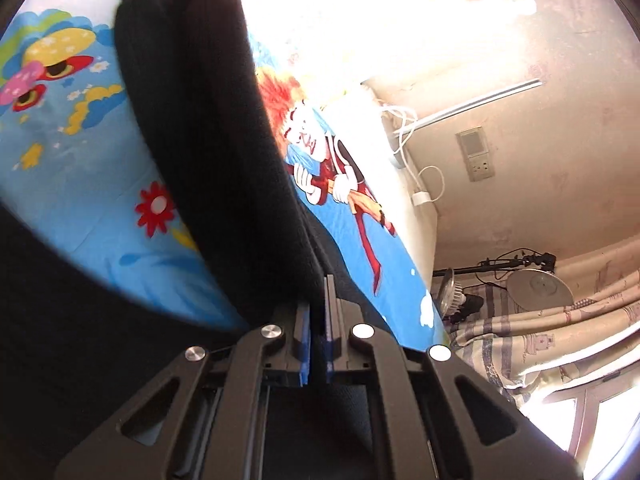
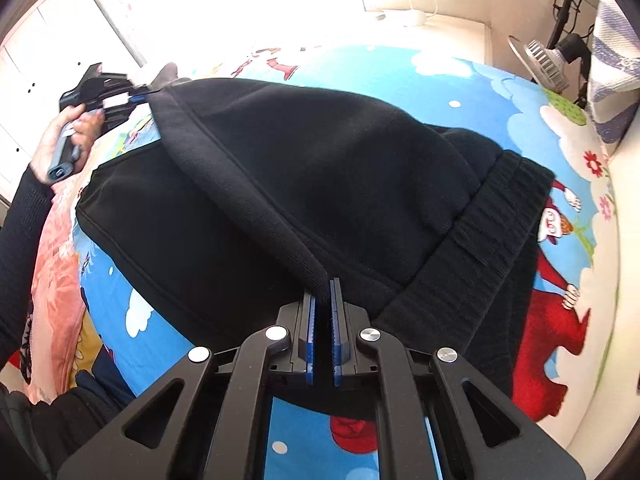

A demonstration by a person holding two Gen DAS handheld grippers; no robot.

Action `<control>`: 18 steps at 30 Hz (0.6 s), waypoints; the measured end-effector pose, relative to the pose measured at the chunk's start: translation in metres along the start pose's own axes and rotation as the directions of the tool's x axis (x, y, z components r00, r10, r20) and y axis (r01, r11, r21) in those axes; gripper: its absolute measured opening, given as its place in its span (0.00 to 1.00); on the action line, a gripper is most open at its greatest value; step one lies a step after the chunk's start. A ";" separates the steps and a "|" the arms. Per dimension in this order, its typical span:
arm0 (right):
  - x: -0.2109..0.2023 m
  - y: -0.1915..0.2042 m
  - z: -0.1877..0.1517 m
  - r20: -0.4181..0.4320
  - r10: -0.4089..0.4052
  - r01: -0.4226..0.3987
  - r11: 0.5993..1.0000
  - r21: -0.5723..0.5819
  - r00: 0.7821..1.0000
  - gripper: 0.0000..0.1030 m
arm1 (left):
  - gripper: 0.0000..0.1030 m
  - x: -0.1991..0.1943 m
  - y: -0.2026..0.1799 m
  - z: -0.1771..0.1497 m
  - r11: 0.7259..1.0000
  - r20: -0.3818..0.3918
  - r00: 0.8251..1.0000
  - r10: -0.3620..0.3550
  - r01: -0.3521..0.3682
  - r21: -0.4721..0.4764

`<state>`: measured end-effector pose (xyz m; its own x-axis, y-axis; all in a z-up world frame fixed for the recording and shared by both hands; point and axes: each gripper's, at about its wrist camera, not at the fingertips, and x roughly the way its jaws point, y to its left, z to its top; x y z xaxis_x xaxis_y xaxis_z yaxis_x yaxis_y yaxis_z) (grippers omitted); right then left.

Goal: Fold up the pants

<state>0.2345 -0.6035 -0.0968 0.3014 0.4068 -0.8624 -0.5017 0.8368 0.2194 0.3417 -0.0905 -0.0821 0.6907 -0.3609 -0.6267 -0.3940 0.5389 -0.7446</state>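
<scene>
Black pants lie on a bed with a bright cartoon sheet, the ribbed waistband at the right. A folded layer with a hem band runs slantwise over them. My right gripper is shut on the near end of that hem band. At the far left a hand holds my left gripper, whose tips meet the band's other corner. In the left wrist view the pants stretch from the left gripper up to a cuff, and the blue pads pinch the black cloth.
A round lamp on a stand and a striped curtain stand beside the bed. A white cable with a plug hangs by the wall socket. Pink bedding lies at the left, with white cupboard doors behind.
</scene>
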 end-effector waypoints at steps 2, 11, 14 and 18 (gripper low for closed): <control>-0.010 -0.010 -0.013 0.007 -0.019 0.019 0.999 0.034 1.000 0.07 | 0.05 -0.041 0.012 -0.046 1.000 0.026 0.999 -0.022 0.022 0.013; -0.011 -0.033 -0.063 0.056 -0.012 0.000 0.977 0.213 0.998 0.14 | 0.13 -0.054 0.096 -0.161 0.998 -0.067 0.998 -0.017 0.013 -0.057; -0.019 -0.030 -0.078 0.074 -0.019 -0.002 0.963 0.269 0.997 0.28 | 0.33 -0.050 0.081 -0.160 0.999 -0.078 0.996 -0.047 0.045 -0.029; -0.041 -0.046 -0.101 0.153 -0.120 0.049 0.915 0.400 0.981 0.96 | 0.36 -0.047 0.073 -0.157 0.998 -0.081 0.995 -0.057 0.055 -0.019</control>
<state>0.1639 -0.6958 -0.1176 0.4795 0.3549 -0.8026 -0.1200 0.9325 0.3407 0.1853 -0.1542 -0.1434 0.6603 -0.4516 -0.6000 -0.3667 0.5033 -0.7824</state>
